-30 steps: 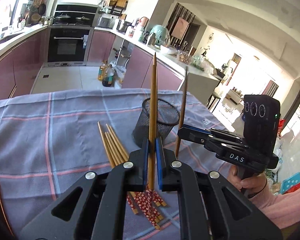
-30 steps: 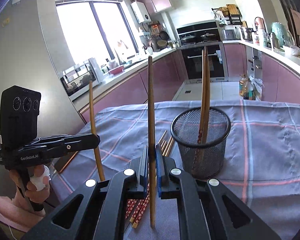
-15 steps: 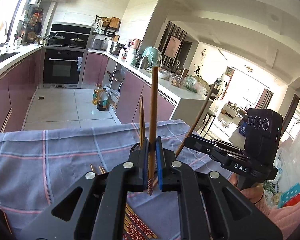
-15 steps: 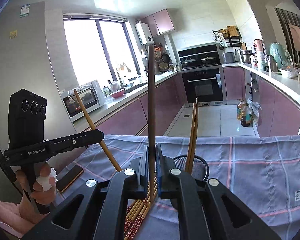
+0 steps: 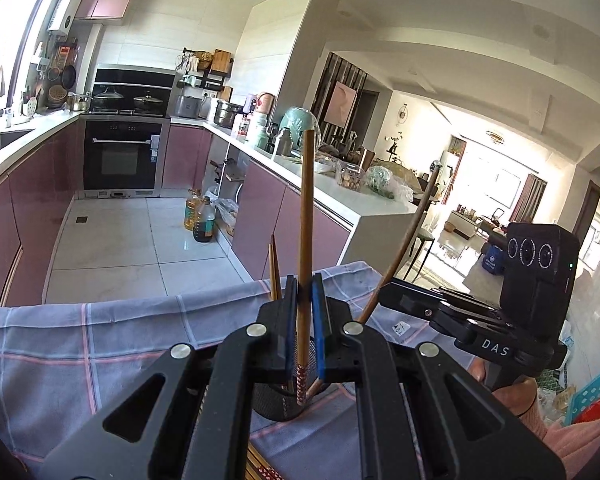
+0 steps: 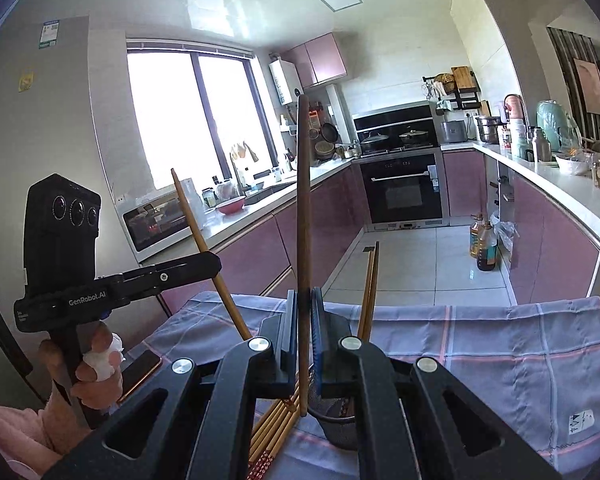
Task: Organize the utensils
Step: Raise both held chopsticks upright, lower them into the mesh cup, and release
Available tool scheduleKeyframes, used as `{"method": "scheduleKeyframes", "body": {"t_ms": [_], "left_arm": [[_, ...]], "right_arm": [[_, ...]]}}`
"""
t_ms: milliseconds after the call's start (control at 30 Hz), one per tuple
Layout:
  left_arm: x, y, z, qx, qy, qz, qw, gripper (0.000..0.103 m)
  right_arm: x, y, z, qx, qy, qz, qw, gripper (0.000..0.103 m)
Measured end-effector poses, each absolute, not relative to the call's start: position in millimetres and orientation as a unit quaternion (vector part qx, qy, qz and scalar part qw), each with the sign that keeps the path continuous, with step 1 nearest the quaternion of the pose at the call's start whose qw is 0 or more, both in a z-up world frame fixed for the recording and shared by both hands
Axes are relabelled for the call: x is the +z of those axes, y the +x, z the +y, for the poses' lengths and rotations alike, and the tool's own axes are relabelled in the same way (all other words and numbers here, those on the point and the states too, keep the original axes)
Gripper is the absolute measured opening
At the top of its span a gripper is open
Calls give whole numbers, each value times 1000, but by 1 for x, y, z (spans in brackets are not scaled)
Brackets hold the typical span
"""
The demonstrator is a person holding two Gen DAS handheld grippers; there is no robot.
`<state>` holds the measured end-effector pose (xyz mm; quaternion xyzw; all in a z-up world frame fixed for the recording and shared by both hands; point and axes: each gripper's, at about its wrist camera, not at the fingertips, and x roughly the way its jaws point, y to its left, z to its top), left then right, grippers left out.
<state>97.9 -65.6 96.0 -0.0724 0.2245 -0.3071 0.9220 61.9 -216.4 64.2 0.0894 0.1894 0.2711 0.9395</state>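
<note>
1. Left gripper: jaws closed on a single chopstick; the stick stands nearly upright between the blue pads, its patterned lower end hanging below the fingers, above the mesh holder.
2. Right gripper: jaws closed on a second chopstick; this darker stick is also held nearly upright, its lower tip showing below the fingers, just beside the holder's rim.
3. Cross-view check: in the left wrist view the right gripper appears at the right side, carried by a hand in a pink sleeve, its stick leaning left at the bottom; in the right wrist view the left gripper appears at the left side, gripped by a hand, its stick tilted.
4. Mesh holder: black wire cup standing on the checked cloth; largely hidden behind the gripper fingers in both views; two chopsticks already inside lean together and rise above the rim.
5. Loose chopsticks: a bundle lying flat on the cloth, just left of the holder in the right wrist view; the patterned red ends point toward the camera.
6. Surroundings: kitchen with pink cabinets, a built-in oven and oil bottles on the tiled floor; a phone lies on the cloth near the left hand.
</note>
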Motion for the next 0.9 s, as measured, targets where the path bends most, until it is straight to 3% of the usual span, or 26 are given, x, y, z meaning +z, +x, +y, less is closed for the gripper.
{"method": "scheduleKeyframes", "body": {"t_ms": [900], "left_arm": [[87, 124, -95, -294, -29, 260, 920, 8]], "right_arm": [[47, 81, -222, 241, 85, 223, 941, 5]]}}
